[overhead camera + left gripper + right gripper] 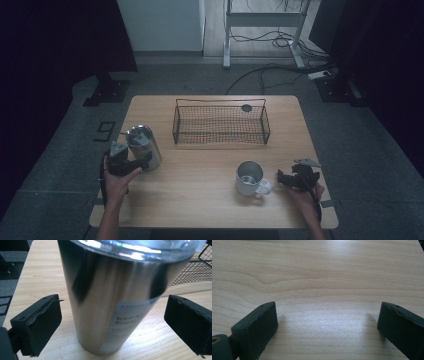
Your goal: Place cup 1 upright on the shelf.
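Observation:
A steel tumbler (144, 146) with a clear lid and a paper label stands upright on the left of the wooden table (200, 195). My left gripper (139, 162) sits at its near side. In the left gripper view the tumbler (112, 302) stands between the two jaws of the left gripper (115, 315), with a gap on each side, so the gripper is open. A white metal mug (249, 177) stands at the right, handle toward my right gripper (281, 179). The right gripper (327, 320) is open over bare wood.
A black wire basket (222, 131) stands at the back middle of the table, and its mesh (197, 267) shows behind the tumbler. A small dark disc (246, 107) lies by the basket's far right corner. Cables and a stand's legs lie on the floor beyond the table.

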`<state>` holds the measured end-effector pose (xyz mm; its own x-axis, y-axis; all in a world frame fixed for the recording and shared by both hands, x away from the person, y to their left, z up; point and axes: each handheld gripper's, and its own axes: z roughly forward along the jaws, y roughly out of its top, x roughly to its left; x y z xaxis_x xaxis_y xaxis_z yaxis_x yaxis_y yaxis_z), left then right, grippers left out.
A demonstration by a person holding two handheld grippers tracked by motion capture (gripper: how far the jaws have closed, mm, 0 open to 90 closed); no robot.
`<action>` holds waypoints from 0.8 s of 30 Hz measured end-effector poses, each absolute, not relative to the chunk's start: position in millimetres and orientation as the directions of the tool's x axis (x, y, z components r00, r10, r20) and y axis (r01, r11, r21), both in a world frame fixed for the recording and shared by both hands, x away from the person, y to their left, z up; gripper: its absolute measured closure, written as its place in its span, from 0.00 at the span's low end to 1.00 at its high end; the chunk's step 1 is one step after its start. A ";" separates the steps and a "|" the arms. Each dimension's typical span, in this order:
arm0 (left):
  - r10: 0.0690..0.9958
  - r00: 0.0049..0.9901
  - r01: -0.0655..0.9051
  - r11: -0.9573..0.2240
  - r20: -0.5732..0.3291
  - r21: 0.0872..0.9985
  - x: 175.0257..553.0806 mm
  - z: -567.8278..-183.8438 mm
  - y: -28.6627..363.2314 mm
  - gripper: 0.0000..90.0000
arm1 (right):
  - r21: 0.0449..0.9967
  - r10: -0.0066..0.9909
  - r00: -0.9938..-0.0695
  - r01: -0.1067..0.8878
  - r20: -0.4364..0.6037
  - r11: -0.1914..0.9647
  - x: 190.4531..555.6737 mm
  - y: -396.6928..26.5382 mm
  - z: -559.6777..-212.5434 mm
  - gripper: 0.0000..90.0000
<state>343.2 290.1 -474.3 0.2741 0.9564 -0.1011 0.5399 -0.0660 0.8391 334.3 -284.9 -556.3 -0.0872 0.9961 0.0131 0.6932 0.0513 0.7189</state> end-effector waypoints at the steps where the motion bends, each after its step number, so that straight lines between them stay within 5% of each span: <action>1: 0.957 0.274 0.538 -0.067 -0.099 0.840 344.9 -474.0 290.0 0.02 | 0.719 0.996 -0.086 0.693 0.013 0.051 334.3 -284.9 -556.3 0.03; 24: 0.964 0.253 0.527 -0.073 -0.075 0.847 375.7 -477.4 275.9 0.01 | 0.721 0.996 -0.083 0.692 0.012 0.049 334.3 -285.3 -556.3 0.03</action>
